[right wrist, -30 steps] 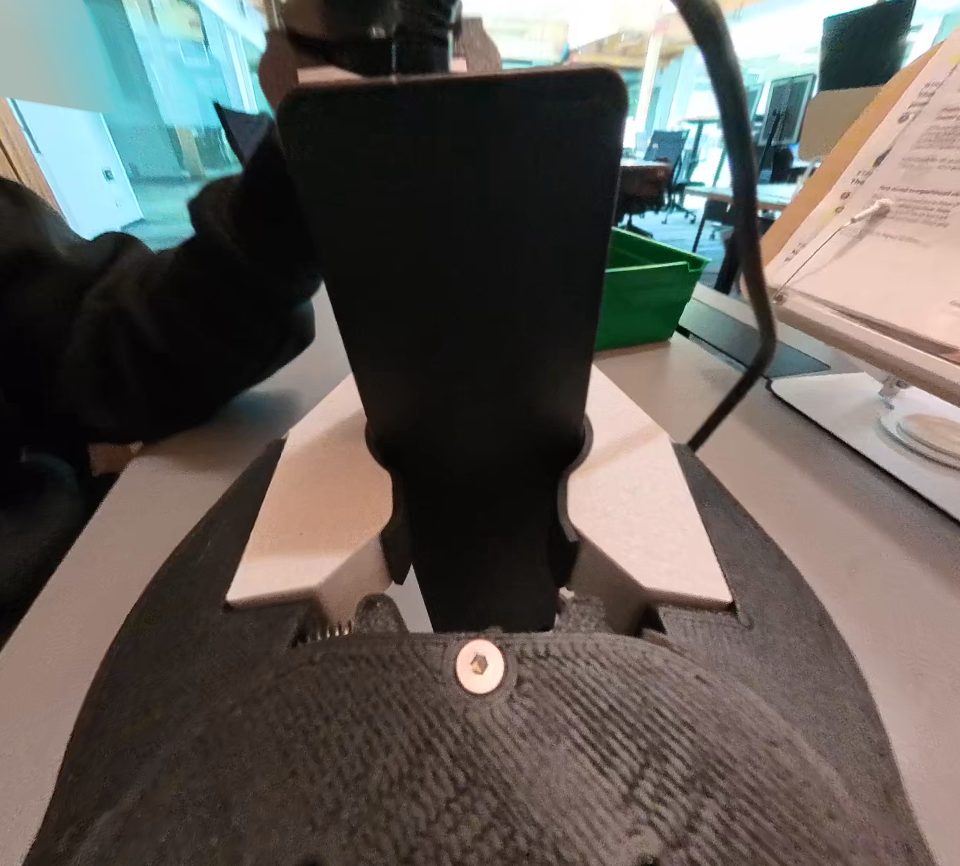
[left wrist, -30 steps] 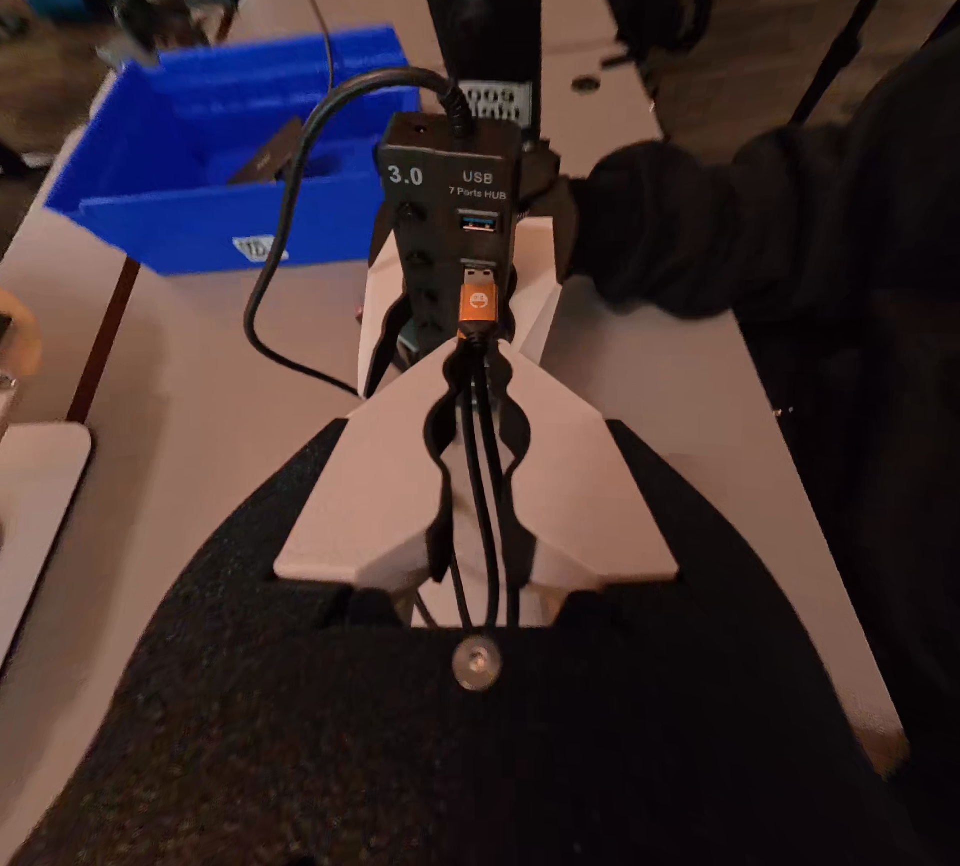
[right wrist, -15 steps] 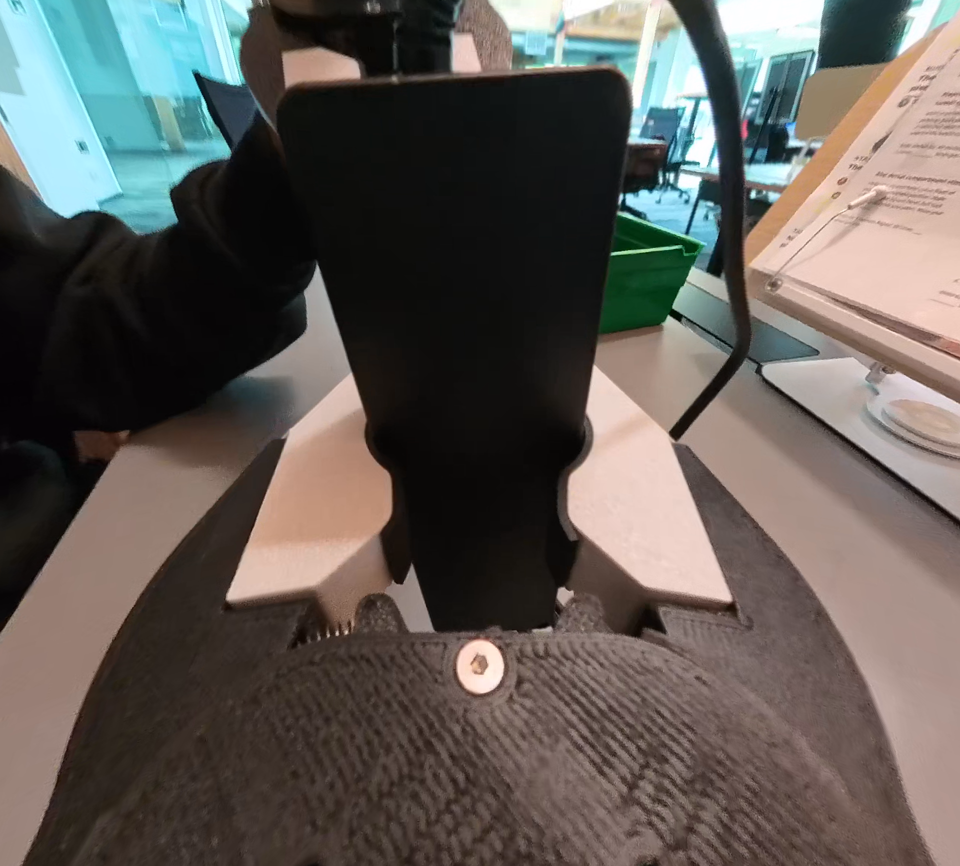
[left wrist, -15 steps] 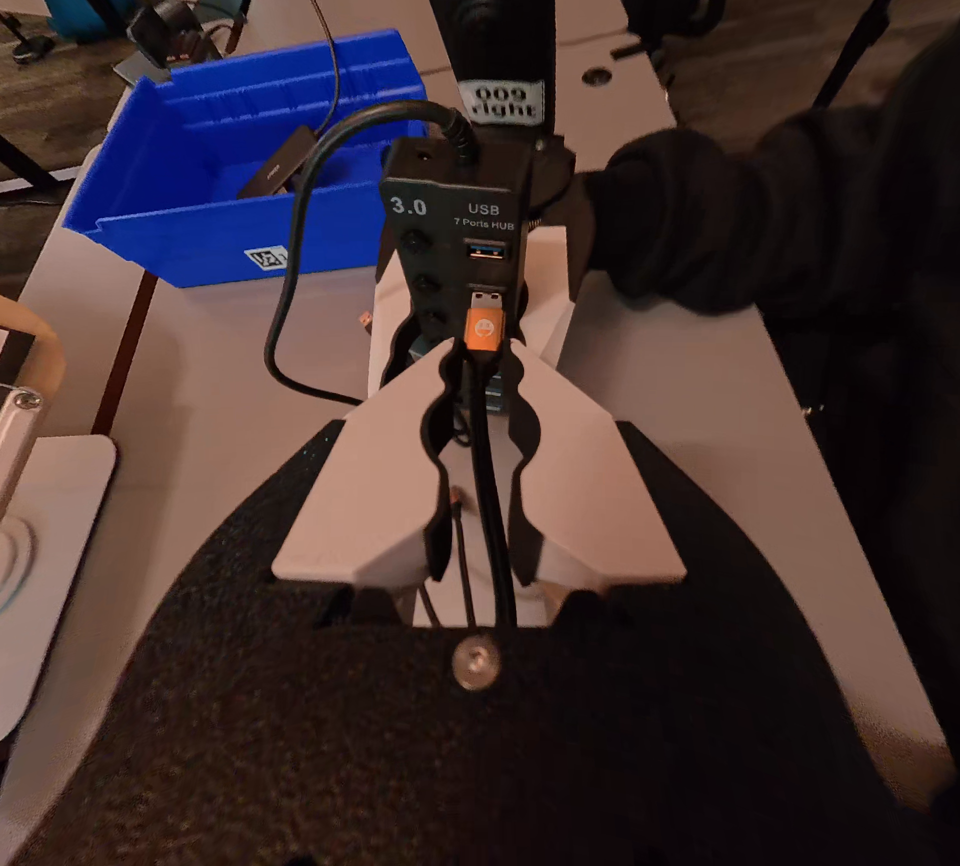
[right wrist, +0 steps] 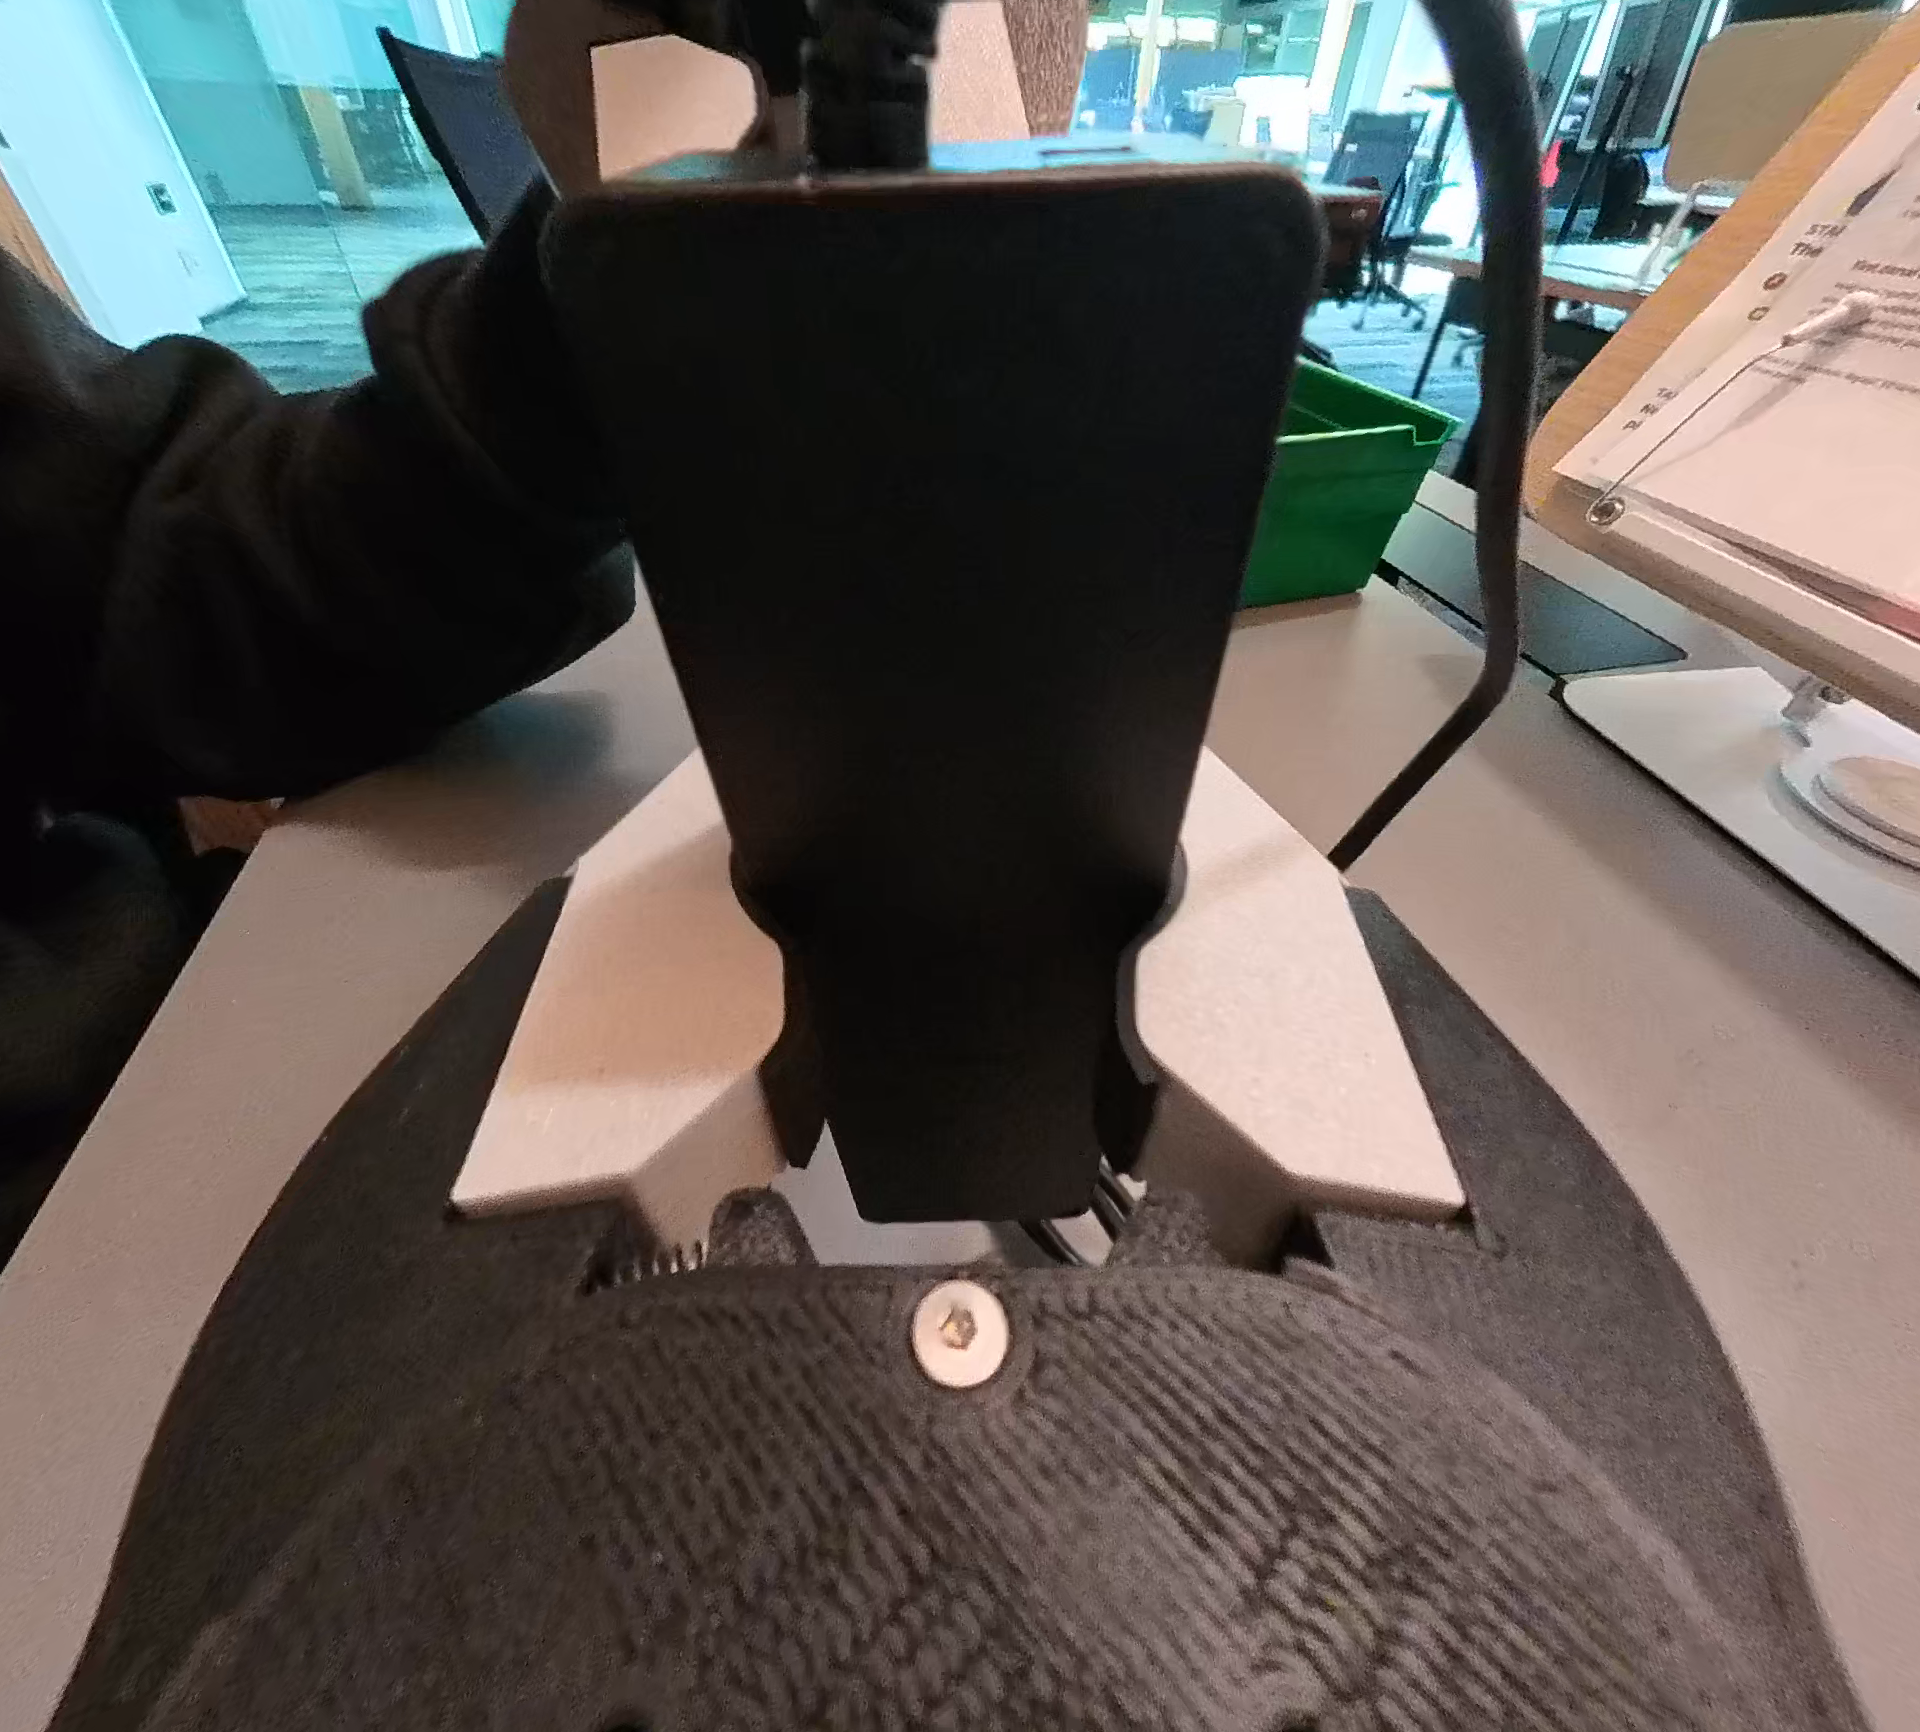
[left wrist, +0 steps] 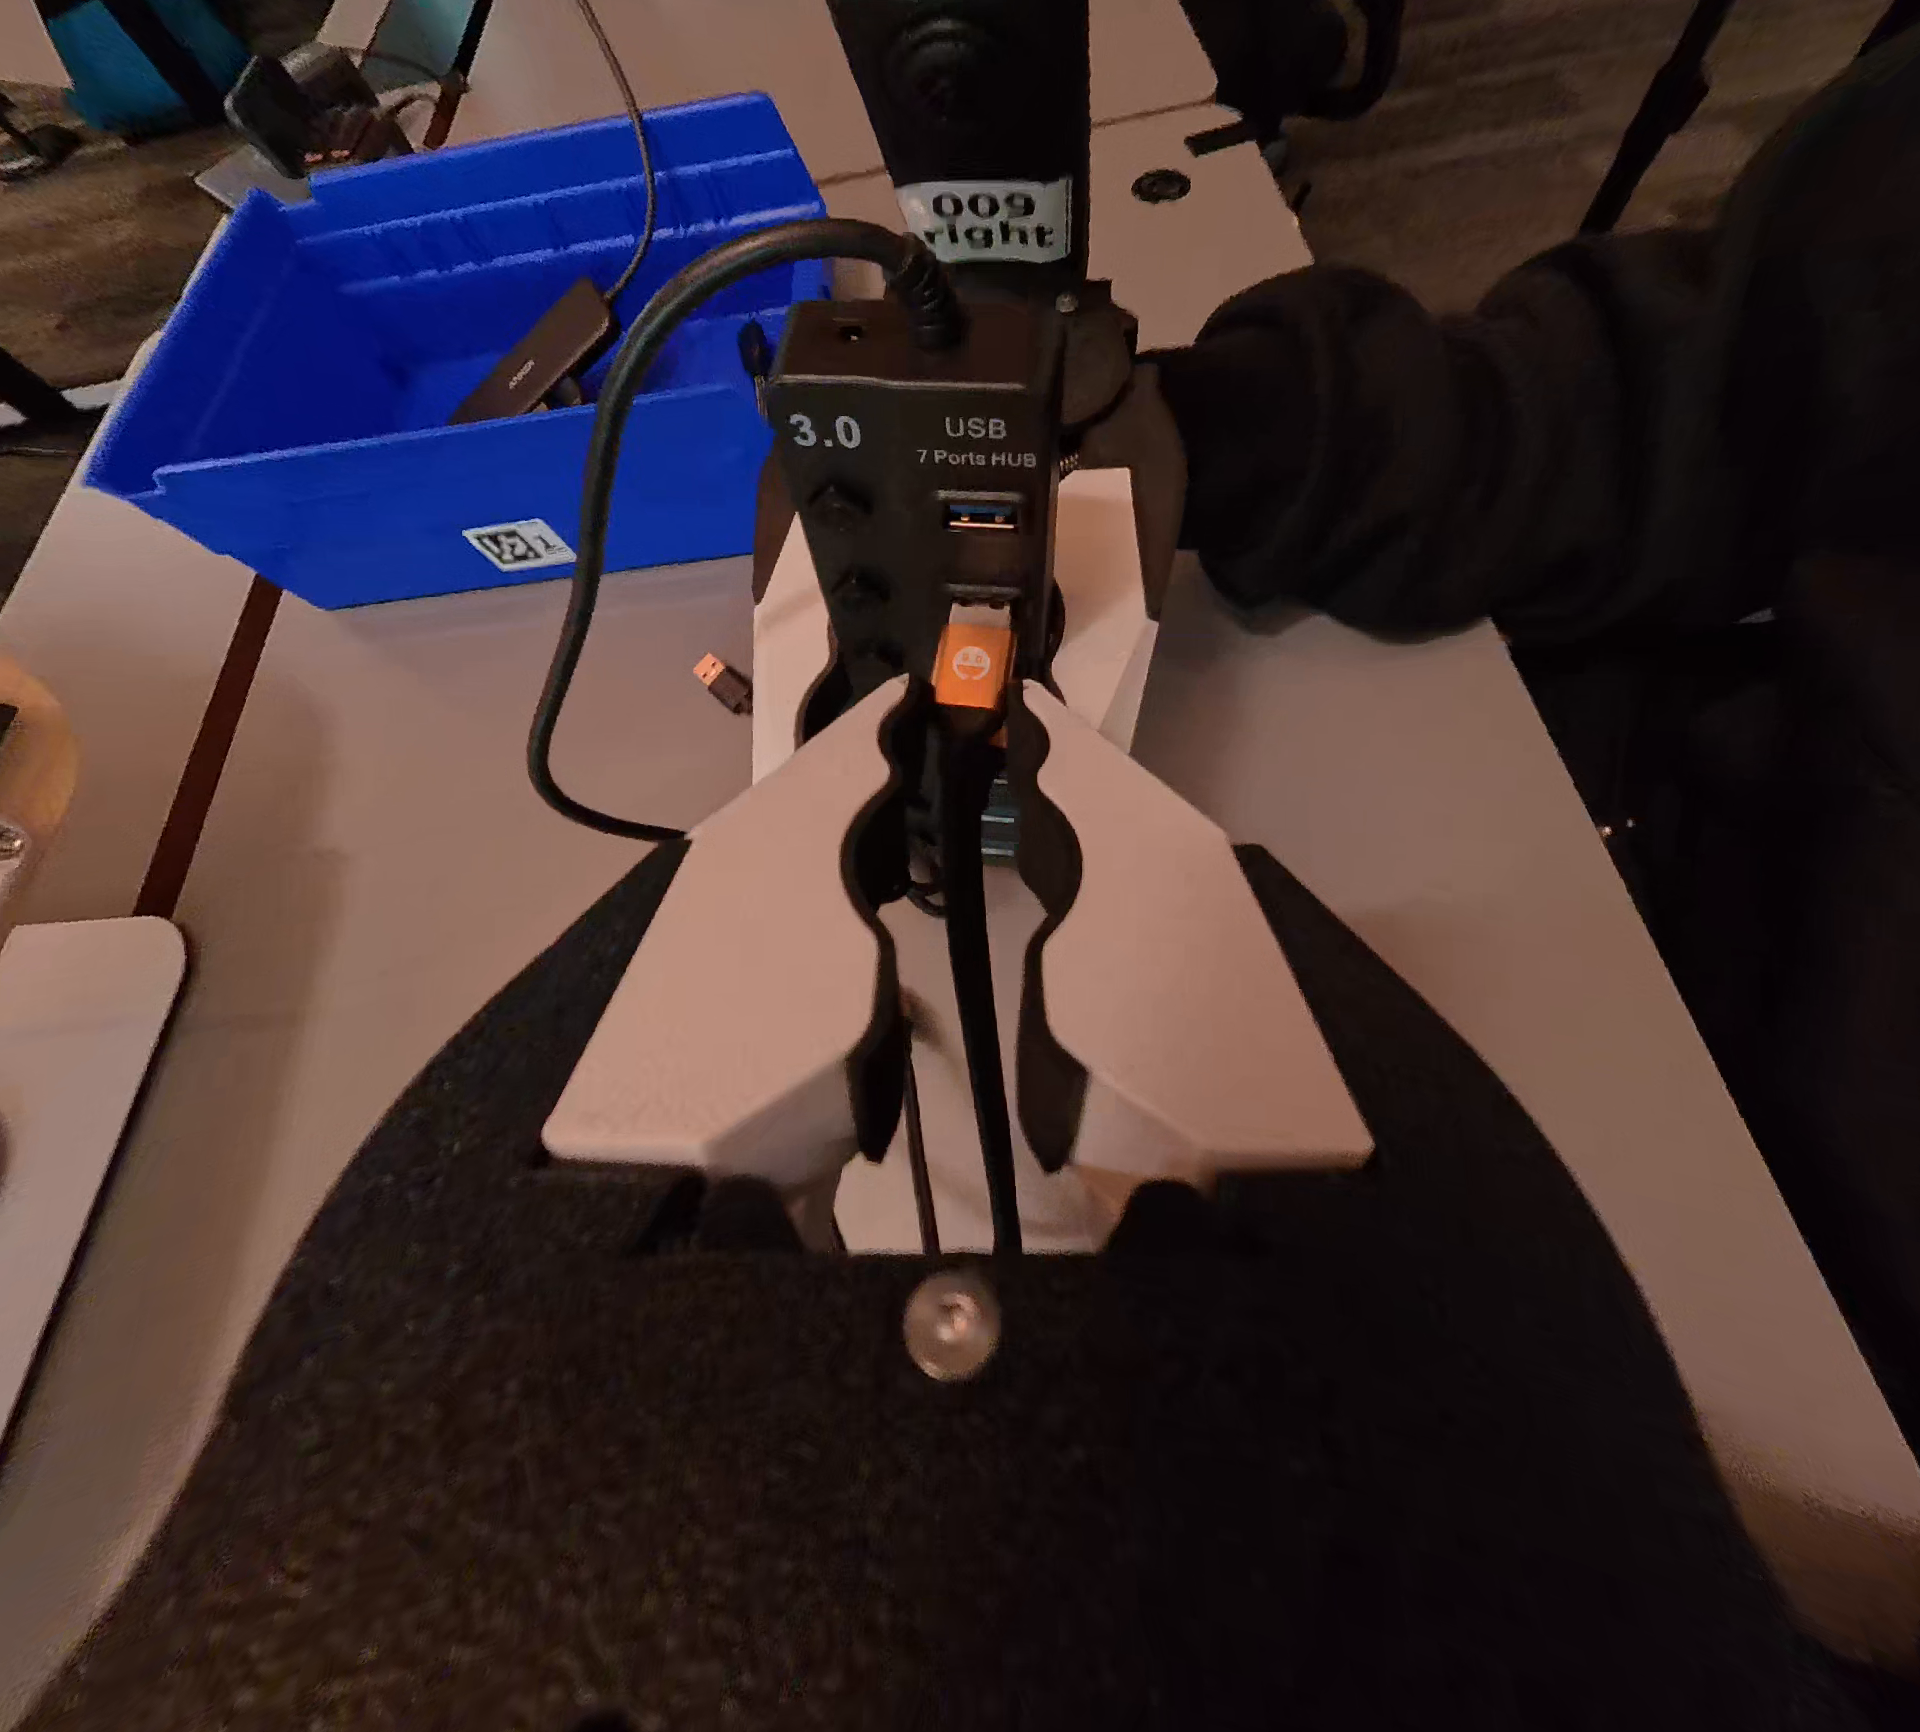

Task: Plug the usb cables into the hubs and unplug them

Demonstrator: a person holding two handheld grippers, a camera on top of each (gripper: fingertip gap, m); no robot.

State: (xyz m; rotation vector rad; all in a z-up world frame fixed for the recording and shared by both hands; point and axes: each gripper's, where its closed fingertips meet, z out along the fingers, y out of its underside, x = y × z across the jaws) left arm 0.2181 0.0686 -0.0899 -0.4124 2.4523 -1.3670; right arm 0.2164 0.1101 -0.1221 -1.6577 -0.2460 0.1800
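My left gripper (left wrist: 966,706) is shut on an orange USB plug (left wrist: 971,664), and its black cable runs back between the fingers. The plug's metal tip sits at the mouth of the second port of a black multi-port hub (left wrist: 914,446). The hub stands upright. My right gripper (right wrist: 956,1007) is shut on the hub (right wrist: 935,539) and sees only its plain back. The hub's thick black cable (left wrist: 592,539) loops down to the table. A second orange plug (left wrist: 722,683) lies loose on the table, left of the hub.
A blue bin (left wrist: 312,487) holding another dark hub (left wrist: 540,352) stands at the back left. A green bin (right wrist: 1340,487) and a document stand (right wrist: 1766,435) are right of the hub in the right wrist view. A person's dark sleeve (left wrist: 1455,456) rests at the table edge.
The orange plug has slid a little back out of the port, so its metal tip now shows. Both grippers stay shut, and the hub sits lower in the left wrist view.
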